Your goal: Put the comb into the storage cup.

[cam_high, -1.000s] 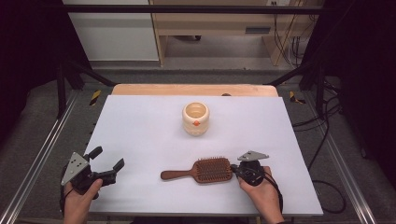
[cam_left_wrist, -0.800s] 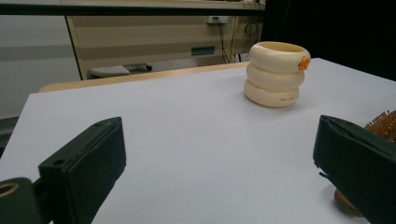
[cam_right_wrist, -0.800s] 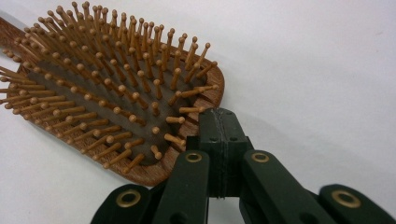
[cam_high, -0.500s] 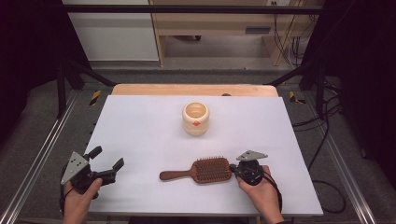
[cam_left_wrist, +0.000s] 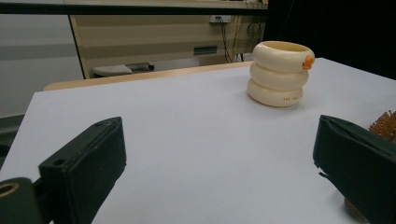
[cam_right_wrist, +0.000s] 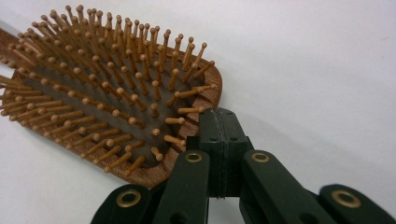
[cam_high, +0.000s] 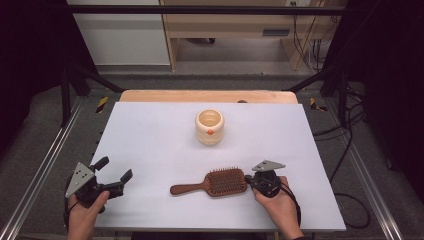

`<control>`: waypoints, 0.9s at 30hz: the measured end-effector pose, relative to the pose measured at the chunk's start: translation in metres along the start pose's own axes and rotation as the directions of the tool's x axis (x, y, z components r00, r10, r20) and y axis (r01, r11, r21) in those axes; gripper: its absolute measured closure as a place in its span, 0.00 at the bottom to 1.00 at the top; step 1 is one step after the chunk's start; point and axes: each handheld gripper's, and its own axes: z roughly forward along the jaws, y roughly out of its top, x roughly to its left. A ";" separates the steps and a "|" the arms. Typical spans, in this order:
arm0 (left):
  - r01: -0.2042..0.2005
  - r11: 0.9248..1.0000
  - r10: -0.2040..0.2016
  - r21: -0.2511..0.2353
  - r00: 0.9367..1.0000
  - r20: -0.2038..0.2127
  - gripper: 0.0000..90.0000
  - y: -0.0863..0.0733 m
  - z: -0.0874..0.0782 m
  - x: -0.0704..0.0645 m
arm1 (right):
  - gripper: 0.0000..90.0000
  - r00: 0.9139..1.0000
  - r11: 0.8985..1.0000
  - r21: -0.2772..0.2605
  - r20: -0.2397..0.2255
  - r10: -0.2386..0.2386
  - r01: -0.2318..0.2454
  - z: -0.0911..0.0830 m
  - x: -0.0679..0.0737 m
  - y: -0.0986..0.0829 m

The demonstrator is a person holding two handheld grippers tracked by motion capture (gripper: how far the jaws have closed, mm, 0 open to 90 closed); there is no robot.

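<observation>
Wooden hairbrush [cam_high: 217,183] flat on table; right gripper [cam_high: 253,181] fingers pressed together touching its rim; left gripper [cam_high: 114,176] fingers spread.

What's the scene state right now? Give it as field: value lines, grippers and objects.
surface: white table
hairbrush: wooden paddle brush, lying flat, bristles up, handle pointing toward the person's left
cup: cream ringed holder with an orange spot, upright, beyond the hairbrush, apart from it
right gripper: jaws closed together, tips at the rim of the hairbrush head; whether they pinch the rim cannot be told
left gripper: jaws wide apart, holding nothing, near the table's left front corner
</observation>
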 end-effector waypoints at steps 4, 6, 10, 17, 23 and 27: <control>-0.005 1.000 0.005 -0.001 1.000 0.001 0.03 0.001 -0.001 -0.002 | 1.00 0.999 0.999 0.001 -0.009 -0.034 0.034 0.007 0.006 0.006; -0.004 1.000 0.004 -0.001 1.000 0.002 0.03 0.001 0.000 -0.002 | 1.00 0.999 0.999 0.001 -0.012 -0.037 0.037 0.008 0.008 0.007; -0.009 1.000 0.009 0.005 1.000 0.005 0.03 0.000 0.000 -0.003 | 1.00 0.999 0.999 0.004 -0.020 -0.046 0.046 0.010 0.013 0.009; -0.009 1.000 0.009 0.007 1.000 0.006 0.03 -0.001 0.000 -0.002 | 1.00 0.998 0.998 0.000 -0.018 -0.060 0.060 0.012 0.015 0.012; -0.013 1.000 0.013 0.002 1.000 0.007 0.03 0.001 -0.001 -0.004 | 1.00 0.997 0.998 0.001 -0.035 -0.068 0.068 0.015 0.021 0.014; -0.010 1.000 0.010 0.004 1.000 0.008 0.03 0.001 0.000 -0.005 | 1.00 0.995 0.996 -0.001 -0.046 -0.087 0.087 0.019 0.028 0.017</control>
